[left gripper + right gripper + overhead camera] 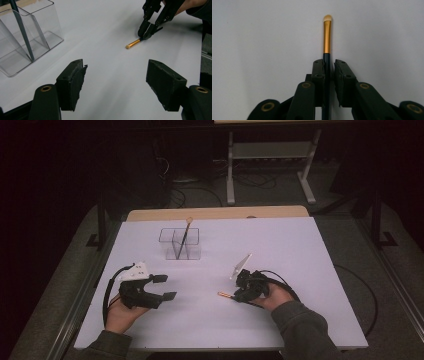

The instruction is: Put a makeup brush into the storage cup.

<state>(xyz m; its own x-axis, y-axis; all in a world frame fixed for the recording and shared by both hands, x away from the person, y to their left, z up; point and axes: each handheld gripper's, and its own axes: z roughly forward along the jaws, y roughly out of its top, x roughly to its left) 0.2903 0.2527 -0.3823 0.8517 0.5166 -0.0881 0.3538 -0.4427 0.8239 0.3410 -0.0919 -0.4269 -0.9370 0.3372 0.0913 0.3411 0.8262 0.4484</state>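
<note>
In the high view, nearest the bottom edge, the person's forearms are coming in; the left gripper (162, 287) is resting at lower left with jaws wide apart and empty, while the right gripper (239, 292) at lower centre-right is pinching a makeup brush (224, 294) lying on the white table (300, 250), its gold tip pointing left. A clear organizer (180, 244) is standing at upper centre, already holding one brush (183, 236).

In the left gripper view, the brush (133, 44) is lying toward the upper right, well ahead of the open jaws.

In the right gripper view, the jaws are closing around the dark handle, the brush's (327, 37) long axis running straight up along the gripper's own line.
</note>
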